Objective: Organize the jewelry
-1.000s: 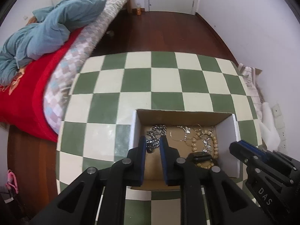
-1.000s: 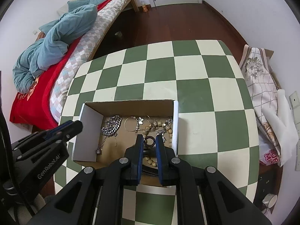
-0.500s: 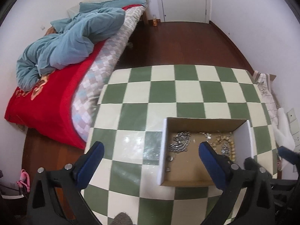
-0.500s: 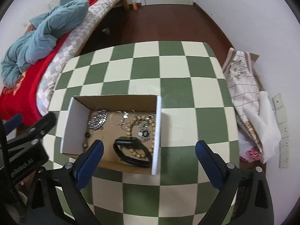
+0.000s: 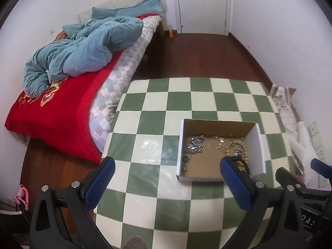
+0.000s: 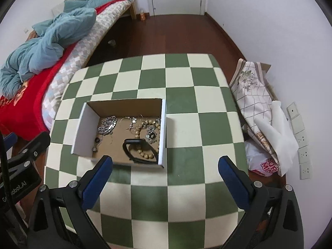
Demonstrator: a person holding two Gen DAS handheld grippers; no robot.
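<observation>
An open cardboard box (image 6: pixel 87 128) (image 5: pixel 257 145) stands on the green-and-cream checkered table (image 6: pixel 186 124) (image 5: pixel 145 128). Inside lie a silver chain (image 6: pixel 108 124) (image 5: pixel 195 145), a wooden bead bracelet (image 6: pixel 145 153) (image 5: pixel 243 151), a black band (image 6: pixel 132 145), a silver flower pendant (image 6: pixel 151 134) and thin silver pieces (image 6: pixel 129 121). My left gripper (image 5: pixel 166 180) is open and empty, above the table's near edge, left of the box. My right gripper (image 6: pixel 166 178) is open and empty, held above the table in front of the box. The left gripper's body also shows in the right wrist view (image 6: pixel 25 161).
A bed with a red cover and blue quilt (image 5: pixel 83 49) runs along the table's left side. A floral cloth (image 6: pixel 253 87), white fabric and a plastic bag (image 6: pixel 263 161) lie to the table's right by the wall. Dark wood floor and a white door (image 5: pixel 203 6) lie beyond.
A second ago both grippers were shut low inside the box. They opened wide and pulled up and back from the box; the jewelry stays in it.
</observation>
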